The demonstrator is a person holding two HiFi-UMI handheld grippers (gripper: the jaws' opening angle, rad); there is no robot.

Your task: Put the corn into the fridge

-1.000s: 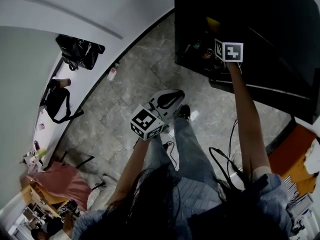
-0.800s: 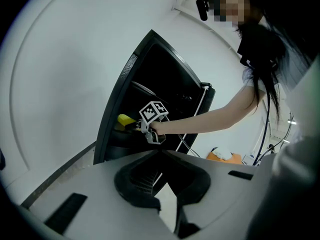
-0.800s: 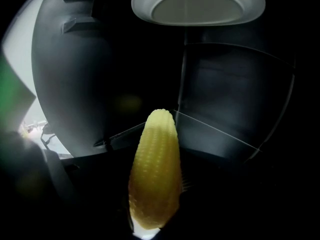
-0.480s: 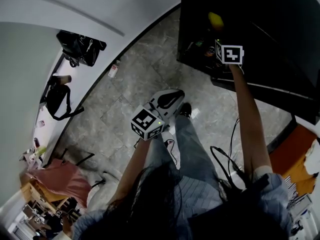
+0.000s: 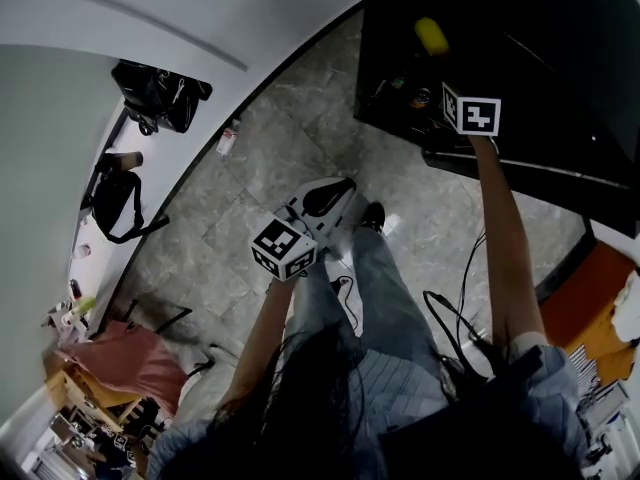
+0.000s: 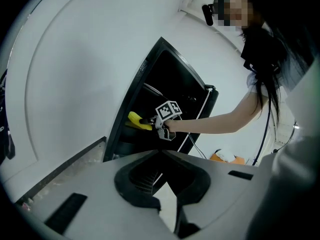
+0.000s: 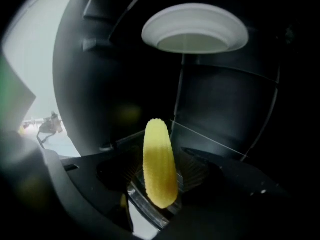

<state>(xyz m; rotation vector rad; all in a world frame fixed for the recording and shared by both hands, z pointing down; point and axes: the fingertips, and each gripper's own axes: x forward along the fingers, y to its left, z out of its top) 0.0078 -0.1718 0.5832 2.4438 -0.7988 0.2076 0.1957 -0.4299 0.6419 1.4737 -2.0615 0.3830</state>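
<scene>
- head view: right gripper (image 5: pixel 437 68) reaches into the dark fridge (image 5: pixel 560 58), corn (image 5: pixel 431 35) sticking out front; left gripper (image 5: pixel 345 190) hangs over the floor (image 5: pixel 260 168)
- left gripper view: jaws pressed together, nothing between them
- right gripper view: jaws clenched on the corn; white bowl (image 7: pixel 195 29) above it

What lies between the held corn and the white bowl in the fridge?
Right gripper view: no object, just dark fridge interior between the corn and white bowl.

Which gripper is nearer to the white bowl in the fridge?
Right. The right gripper, holding the corn, reaches into the fridge toward the bowl; the left gripper hangs outside it.
</scene>
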